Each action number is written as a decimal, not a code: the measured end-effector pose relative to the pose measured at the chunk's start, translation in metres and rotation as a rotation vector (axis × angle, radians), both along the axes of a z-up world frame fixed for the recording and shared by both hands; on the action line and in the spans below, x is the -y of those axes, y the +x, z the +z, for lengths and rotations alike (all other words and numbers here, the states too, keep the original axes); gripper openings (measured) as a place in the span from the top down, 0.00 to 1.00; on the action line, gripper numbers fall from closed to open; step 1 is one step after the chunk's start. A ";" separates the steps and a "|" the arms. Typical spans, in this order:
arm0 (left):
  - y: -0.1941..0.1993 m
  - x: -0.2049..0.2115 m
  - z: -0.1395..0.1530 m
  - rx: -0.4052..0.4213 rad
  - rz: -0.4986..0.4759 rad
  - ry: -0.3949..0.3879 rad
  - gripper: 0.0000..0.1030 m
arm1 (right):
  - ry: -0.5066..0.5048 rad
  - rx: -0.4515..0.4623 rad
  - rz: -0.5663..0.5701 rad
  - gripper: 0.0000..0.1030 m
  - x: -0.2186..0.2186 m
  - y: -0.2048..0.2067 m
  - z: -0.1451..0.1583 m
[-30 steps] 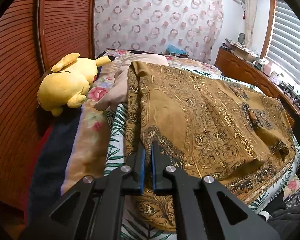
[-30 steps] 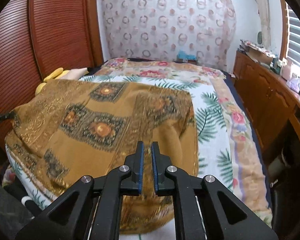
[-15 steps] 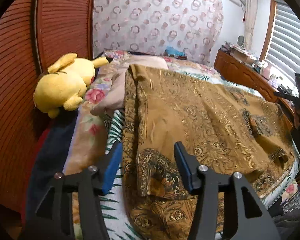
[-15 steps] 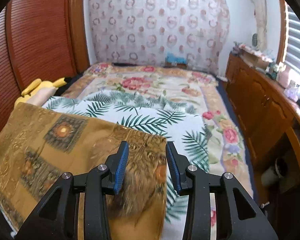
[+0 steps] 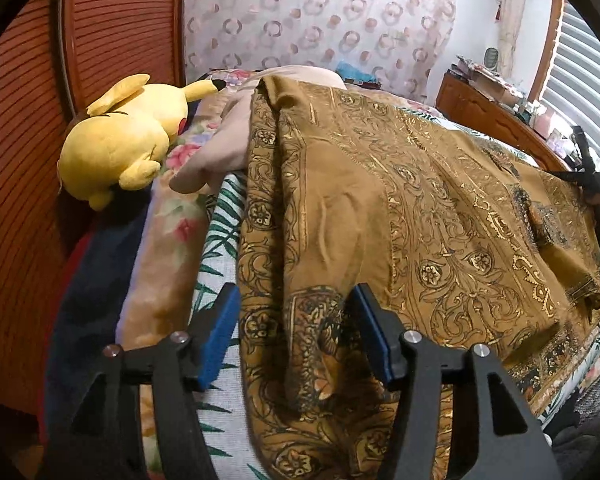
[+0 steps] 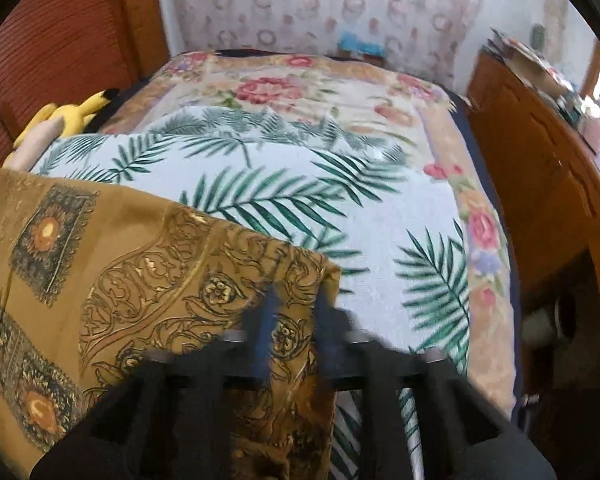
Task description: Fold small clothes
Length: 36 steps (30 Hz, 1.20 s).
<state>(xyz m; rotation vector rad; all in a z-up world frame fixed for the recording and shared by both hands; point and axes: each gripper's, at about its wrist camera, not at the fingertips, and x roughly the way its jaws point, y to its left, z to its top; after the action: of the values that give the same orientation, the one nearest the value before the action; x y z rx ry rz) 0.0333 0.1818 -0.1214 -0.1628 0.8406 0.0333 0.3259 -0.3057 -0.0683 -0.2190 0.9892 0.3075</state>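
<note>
Soft gold-patterned ochre garment (image 5: 380,216)

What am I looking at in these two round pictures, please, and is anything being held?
Each picture comes from a fisheye camera mounted on a hand-held gripper that a person carries, looking along its two fingers. One view shows the left hand-held gripper, open over the brown patterned garment spread on the palm-print bed cover. The other, blurred view shows the right hand-held gripper, also open at the garment's corner. Neither holds anything. A yellow plush toy lies beside a pillow.
</note>
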 end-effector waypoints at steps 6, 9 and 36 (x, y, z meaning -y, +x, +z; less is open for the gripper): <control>-0.002 0.002 0.000 -0.004 -0.005 0.018 0.44 | 0.020 0.162 -0.069 1.00 0.009 0.001 0.033; -0.003 0.002 0.000 -0.007 -0.006 0.022 0.44 | -0.002 0.168 -0.094 1.00 0.005 0.007 0.034; -0.021 0.003 -0.002 0.011 0.022 0.007 0.48 | -0.020 0.163 0.106 0.50 -0.036 -0.176 0.000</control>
<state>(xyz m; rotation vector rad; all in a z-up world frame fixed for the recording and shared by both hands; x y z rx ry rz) 0.0122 0.1785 -0.1229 -0.1655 0.8276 0.0556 0.1498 -0.2701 -0.0683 -0.3110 0.8216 0.3708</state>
